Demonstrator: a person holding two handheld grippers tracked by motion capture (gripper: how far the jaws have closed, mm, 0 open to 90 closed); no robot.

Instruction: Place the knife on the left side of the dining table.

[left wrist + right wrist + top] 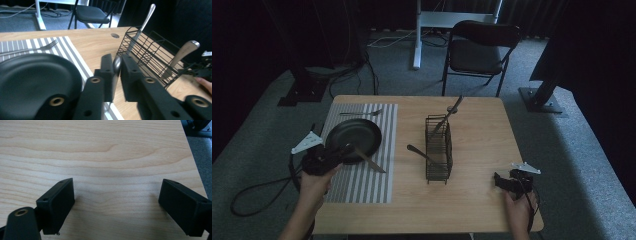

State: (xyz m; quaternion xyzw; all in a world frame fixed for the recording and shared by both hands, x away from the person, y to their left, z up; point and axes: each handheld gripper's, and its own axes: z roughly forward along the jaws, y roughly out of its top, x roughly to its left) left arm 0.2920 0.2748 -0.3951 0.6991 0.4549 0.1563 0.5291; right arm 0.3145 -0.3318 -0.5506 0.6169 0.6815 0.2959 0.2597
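Left gripper (117, 75) clamping a knife (368, 161) over the plate's edge; right gripper (116, 206) resting wide open on bare wood.

The left jaws are pinching the knife's rounded handle end just beside the dark plate (354, 138), which is sitting on the striped placemat (362, 180) with a fork (360, 113) lying beyond it. The wire caddy (438, 148) is standing mid-table (477, 200), holding two utensils leaning out of it. The right gripper is sitting near the table's right front corner, jaws spread apart and gripping nothing.
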